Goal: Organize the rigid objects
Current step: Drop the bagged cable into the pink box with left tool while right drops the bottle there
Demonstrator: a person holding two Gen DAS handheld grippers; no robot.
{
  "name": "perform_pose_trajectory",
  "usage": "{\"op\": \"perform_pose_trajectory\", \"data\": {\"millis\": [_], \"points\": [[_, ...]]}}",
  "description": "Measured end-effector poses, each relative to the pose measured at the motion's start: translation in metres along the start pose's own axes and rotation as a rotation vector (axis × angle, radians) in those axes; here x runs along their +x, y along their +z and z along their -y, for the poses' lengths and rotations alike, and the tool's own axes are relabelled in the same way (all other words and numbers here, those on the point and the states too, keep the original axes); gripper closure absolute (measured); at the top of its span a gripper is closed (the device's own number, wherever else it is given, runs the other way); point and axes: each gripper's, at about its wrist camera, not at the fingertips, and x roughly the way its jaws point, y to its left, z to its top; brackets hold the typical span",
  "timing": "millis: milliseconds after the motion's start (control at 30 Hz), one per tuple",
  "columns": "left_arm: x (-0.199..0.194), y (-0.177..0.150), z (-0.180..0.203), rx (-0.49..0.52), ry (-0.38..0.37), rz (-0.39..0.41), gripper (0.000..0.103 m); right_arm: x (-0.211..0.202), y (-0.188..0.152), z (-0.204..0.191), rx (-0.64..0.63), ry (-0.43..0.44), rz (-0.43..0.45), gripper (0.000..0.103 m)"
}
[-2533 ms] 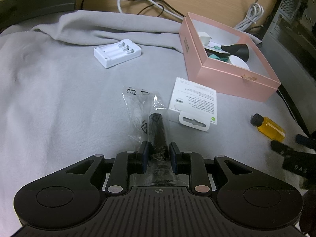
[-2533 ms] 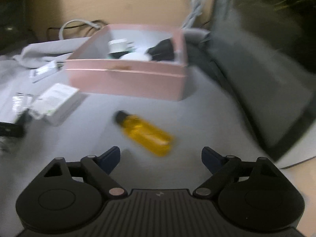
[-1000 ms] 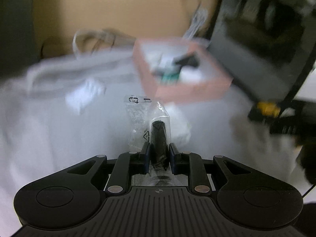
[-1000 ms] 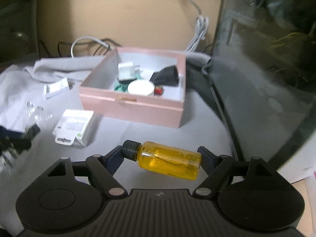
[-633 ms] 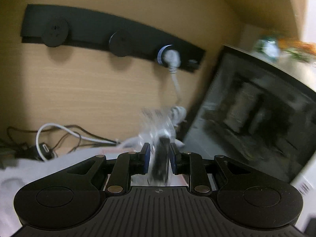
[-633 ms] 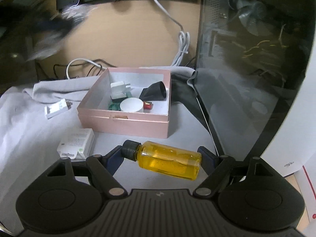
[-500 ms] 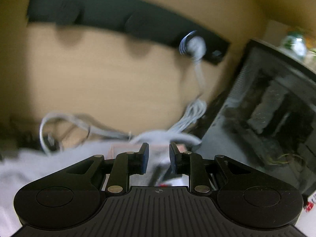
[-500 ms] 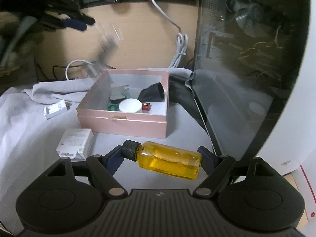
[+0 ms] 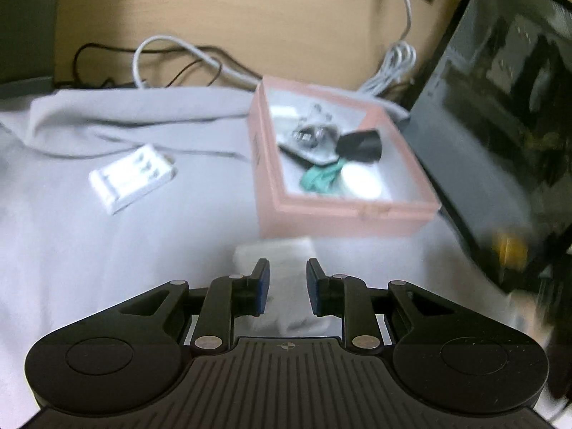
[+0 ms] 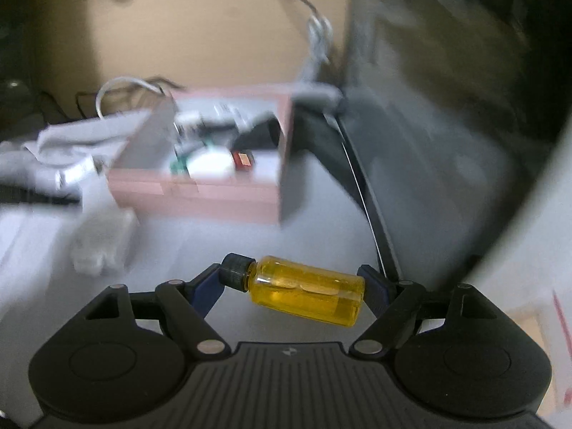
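Gripping a small amber-yellow plastic bottle w/ black screw cap [image 10: 298,291], the right claw [image 10: 291,282] pinches it end to end, cap at the left finger, base at the right, bottle lying sideways, slightly tilted, lower centre of the right wrist frame. Left claw [image 9: 285,287] is parted w/ nothing between its blue pads, hovering over a blurred white carton [image 9: 286,268] on the grey cloth-covered desk [image 9: 107,250]. Square pink cardboard box [image 9: 343,211] sits centre-right of the left wrist frame, holding a crinkled clear plastic bag [image 9: 307,132], a black cone-shaped part [image 9: 359,144], a green item [image 9: 320,177] and a white round disc [image 9: 359,182]. White battery charger [image 9: 132,177] lies left of the box, well apart. White cable [image 9: 171,53] loops at upper left. Both views blurred.
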Motion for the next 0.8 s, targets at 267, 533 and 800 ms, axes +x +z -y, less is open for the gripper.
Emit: {"op": "perform_pose_trajectory", "data": {"millis": [267,533,800], "points": [[-0.023,-0.010,-0.035,-0.074,0.100,0.004,0.078,0.004,0.124,-0.038,-0.100,0.014,0.347,0.021],[-0.023,-0.010,-0.072,-0.115,0.203,-0.002,0.078,0.021,0.146,-0.070,-0.166,0.084,0.345,0.017],[-0.008,0.021,-0.097,-0.001,0.209,0.034,0.078,0.037,0.072,-0.076,-0.153,0.170,0.146,0.017]]}}
